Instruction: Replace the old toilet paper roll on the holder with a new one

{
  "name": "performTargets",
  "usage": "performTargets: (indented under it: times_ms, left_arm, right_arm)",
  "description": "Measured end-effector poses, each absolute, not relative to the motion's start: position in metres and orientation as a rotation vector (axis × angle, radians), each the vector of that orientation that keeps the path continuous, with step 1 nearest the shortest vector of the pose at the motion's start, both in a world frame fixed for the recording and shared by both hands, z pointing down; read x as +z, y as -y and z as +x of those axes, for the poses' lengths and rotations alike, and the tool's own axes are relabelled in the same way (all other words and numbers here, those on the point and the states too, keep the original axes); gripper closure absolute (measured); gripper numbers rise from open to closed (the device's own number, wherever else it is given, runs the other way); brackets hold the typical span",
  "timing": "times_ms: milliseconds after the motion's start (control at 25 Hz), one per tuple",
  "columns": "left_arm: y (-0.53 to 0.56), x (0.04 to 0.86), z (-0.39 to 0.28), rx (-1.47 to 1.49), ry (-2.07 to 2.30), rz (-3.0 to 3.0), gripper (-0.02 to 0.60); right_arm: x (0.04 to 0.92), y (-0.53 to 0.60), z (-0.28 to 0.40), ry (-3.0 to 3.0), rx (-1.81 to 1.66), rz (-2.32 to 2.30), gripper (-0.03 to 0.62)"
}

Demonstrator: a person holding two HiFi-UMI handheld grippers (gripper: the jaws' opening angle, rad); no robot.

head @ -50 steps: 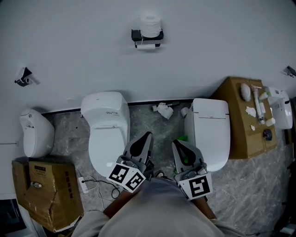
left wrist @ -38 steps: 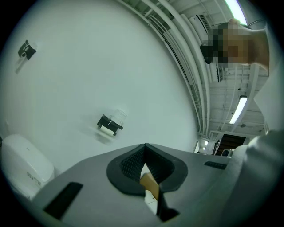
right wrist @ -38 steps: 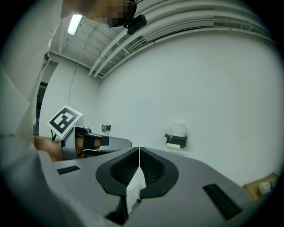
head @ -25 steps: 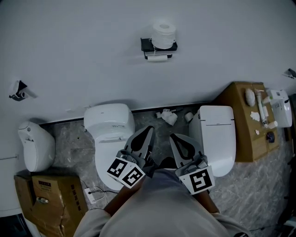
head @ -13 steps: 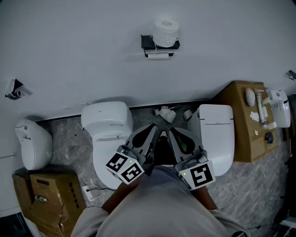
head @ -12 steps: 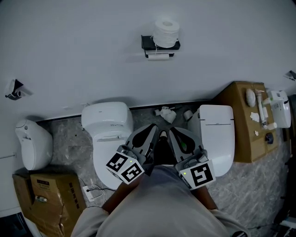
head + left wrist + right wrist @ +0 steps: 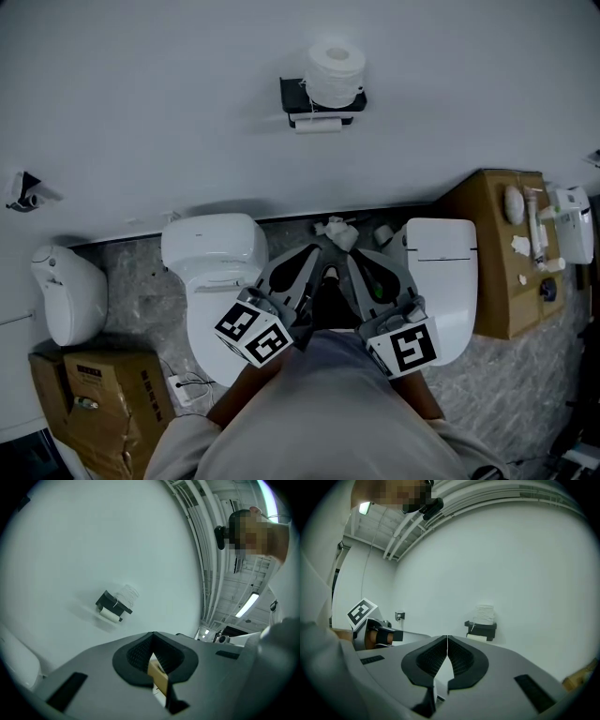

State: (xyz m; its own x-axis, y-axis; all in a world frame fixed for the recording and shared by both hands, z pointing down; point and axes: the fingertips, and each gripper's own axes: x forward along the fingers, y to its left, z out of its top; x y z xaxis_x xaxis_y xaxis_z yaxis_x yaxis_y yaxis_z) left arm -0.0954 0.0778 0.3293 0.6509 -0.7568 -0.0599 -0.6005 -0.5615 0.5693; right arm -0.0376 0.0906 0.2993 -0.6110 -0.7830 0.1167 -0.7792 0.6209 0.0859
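Pressing shut, empty: left claw (image 7: 315, 251), right claw (image 7: 356, 255); old roll (image 7: 317, 124) mostly hidden under holder (image 7: 292, 91).

We see the stone floor (image 7: 131, 267) carrying a left toilet (image 7: 211, 281), a right toilet (image 7: 442, 281), a cardboard box (image 7: 94, 403) at its left edge, and crumpled paper (image 7: 337, 232) along its far edge

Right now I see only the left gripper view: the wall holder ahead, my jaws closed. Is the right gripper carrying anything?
Observer: No, the right gripper is shut with nothing between its jaws.
Operator: What is on the floor ahead?
Observer: Crumpled paper lies by the wall, between the left toilet and the right toilet.
Operator: Does the right gripper view show the holder?
Observer: Yes, the holder sits just right of its jaw line, a roll standing on top.
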Motion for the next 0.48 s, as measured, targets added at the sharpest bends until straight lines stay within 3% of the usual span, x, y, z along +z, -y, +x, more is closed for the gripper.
performTargets:
  times_ms: [480]
  left_arm:
    - [0.011, 0.330, -0.070, -0.389, 1.084, 2.324, 0.577]
  right_arm:
    - [0.295, 0.011, -0.008, 2.722, -0.020, 1.310, 0.577]
